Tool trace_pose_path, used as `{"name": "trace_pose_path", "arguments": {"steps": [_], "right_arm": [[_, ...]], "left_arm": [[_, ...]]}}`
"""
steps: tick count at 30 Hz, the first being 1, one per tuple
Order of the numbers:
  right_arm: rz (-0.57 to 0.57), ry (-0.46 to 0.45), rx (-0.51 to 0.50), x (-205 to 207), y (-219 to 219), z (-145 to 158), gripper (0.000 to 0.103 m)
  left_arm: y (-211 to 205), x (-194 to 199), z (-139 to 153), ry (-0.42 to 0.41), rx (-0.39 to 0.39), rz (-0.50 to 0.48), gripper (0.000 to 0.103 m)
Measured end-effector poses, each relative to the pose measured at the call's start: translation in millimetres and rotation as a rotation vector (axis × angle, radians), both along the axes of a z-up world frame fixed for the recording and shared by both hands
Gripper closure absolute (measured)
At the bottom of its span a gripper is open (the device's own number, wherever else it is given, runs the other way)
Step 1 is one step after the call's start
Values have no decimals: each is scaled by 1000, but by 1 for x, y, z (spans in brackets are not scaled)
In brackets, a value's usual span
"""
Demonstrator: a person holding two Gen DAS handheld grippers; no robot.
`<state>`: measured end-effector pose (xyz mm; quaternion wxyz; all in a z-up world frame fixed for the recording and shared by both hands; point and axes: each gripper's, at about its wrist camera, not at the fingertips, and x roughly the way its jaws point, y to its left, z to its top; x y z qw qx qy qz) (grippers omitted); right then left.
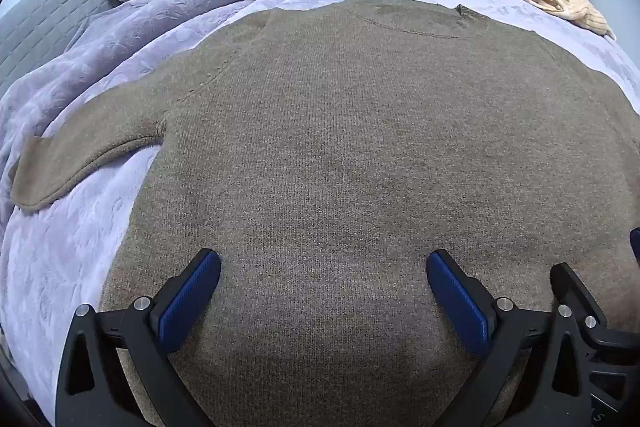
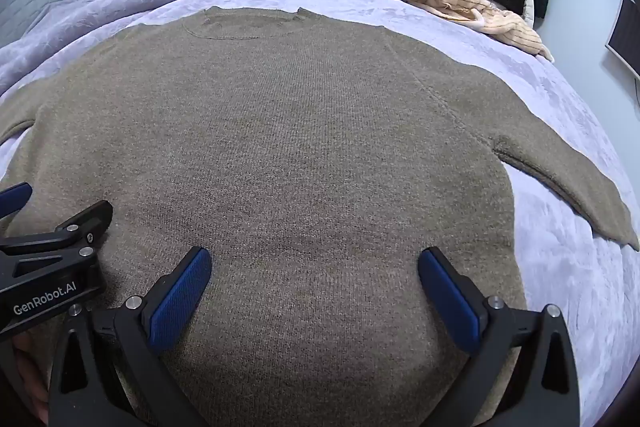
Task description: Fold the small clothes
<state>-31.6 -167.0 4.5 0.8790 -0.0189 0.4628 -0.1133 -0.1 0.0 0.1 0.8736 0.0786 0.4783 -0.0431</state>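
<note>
Left wrist view: the left gripper (image 1: 323,263) is seen low in the frame with its blue pads spread wide and nothing held between them. The right gripper (image 2: 314,259) is found in the same condition, spread and empty, with the left one just beside it at the lower left of its frame. Both are poised over the hem end of a brown sweater (image 1: 360,147), which is laid flat on a lilac bedspread (image 1: 72,247). Its long axis runs straight ahead of both grippers, neckline (image 1: 416,23) toward the top of the frame. One sleeve (image 1: 80,151) is spread to the left, nearer the left gripper; the other sleeve (image 2: 568,183) to the right, nearer the right gripper. The knit appears smooth and unfolded; folding is judged not yet begun.
</note>
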Motion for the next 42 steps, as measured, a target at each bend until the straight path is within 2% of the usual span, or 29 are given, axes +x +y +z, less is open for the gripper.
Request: {"name": "trace_pose_path", "arguments": {"steps": [8, 15, 18, 21, 26, 31, 36, 42], "right_arm": [[-4, 14, 2, 1, 0, -1, 0], [-12, 54, 15, 6, -1, 1, 0], [-17, 82, 17, 9, -2, 1, 0], [-16, 120, 17, 14, -2, 2, 0], [-18, 176, 17, 19, -2, 3, 0], [-12, 239, 30, 26, -3, 10, 0], [-27, 213, 37, 23, -7, 28, 0], [-21, 167, 19, 18, -10, 51, 0]], "left_arm": [[1, 3, 1, 8, -9, 4, 0], [14, 15, 9, 93, -45, 23, 0], [10, 14, 5, 94, -52, 12, 0], [7, 17, 4, 148, -29, -4, 0], [6, 29, 3, 240, -35, -14, 0], [4, 49, 14, 327, -26, 10, 0], [9, 48, 36, 294, -128, 39, 0], [8, 48, 49, 308, -128, 53, 0]]}}
